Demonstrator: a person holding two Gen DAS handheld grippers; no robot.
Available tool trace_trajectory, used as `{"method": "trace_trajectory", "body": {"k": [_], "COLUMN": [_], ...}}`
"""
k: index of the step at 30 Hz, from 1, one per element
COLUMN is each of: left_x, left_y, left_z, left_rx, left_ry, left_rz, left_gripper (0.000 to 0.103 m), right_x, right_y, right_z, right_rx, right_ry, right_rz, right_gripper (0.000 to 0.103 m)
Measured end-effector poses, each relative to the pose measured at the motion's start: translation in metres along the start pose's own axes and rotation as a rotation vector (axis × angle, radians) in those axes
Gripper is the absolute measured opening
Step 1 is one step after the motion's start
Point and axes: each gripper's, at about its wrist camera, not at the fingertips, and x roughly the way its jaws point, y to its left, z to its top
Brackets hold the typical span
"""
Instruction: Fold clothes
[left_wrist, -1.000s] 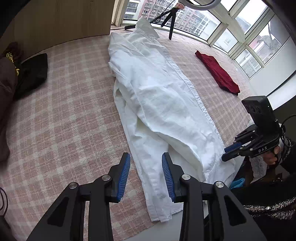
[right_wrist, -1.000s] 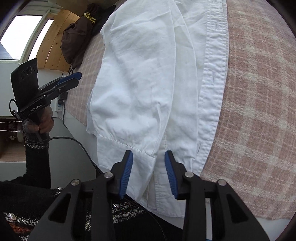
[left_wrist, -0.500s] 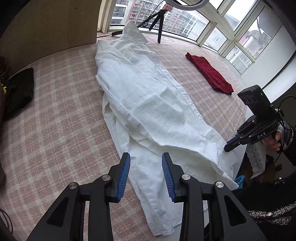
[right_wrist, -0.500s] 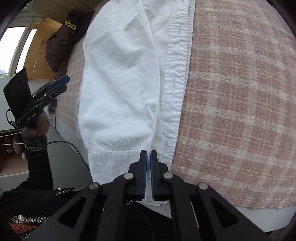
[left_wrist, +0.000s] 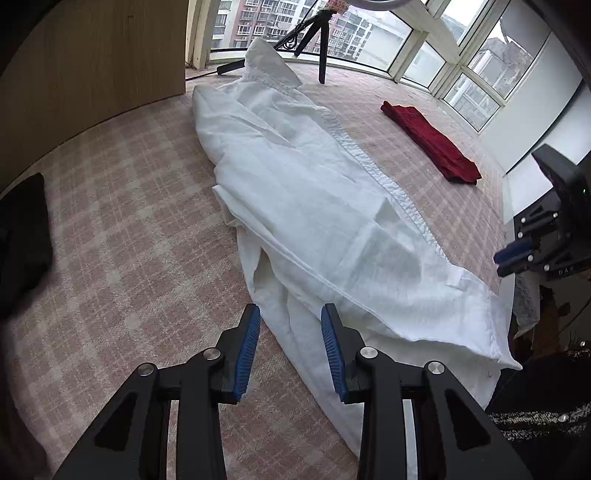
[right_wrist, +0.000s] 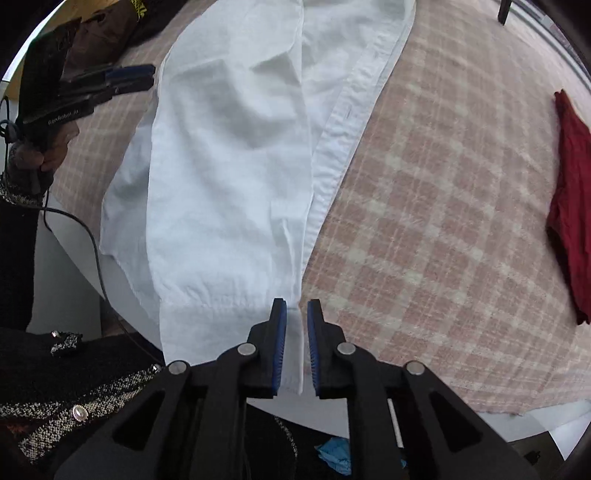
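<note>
Over the near corner of the white shirt (right_wrist: 229, 192), the right tool (right_wrist: 296, 343) points down with its jaws opening to a narrow gap; the shirt's cuff edge lies between the blue pads (right_wrist: 279, 343), which no longer press on it. Beside the shirt's other long edge, the left tool (left_wrist: 290, 347) hangs with its jaws moderately apart and nothing gripped, the shirt's lower fold showing through the gap. That shirt lies stretched lengthways on a bed with a pink checked cover (left_wrist: 140, 236), collar at the far end. Right of the shirt, well apart from it, a folded red garment (left_wrist: 432, 142) rests on the cover. Left of the shirt, dark clothes (right_wrist: 107, 33) sit at the cover's edge.
</note>
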Motion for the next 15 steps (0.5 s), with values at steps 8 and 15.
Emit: {"method": "trace_trajectory", "body": {"k": [8,15], "left_x": [-0.016,-0.037], "left_y": [0.005,0.017], "left_z": [-0.037,-0.049], "left_rx": [-0.062,-0.083], "left_ry": [-0.033,-0.107], "left_rz": [-0.071,-0.084], "left_gripper": [0.032,0.032], "right_x": [-0.011,0.056], "right_y": [0.125,0.184], "right_z": [0.135,0.196], "right_rx": [-0.118,-0.221], "right_ry": [-0.252,-0.116], "right_rz": [0.022,-0.173], "right_gripper": [0.038,0.038]}}
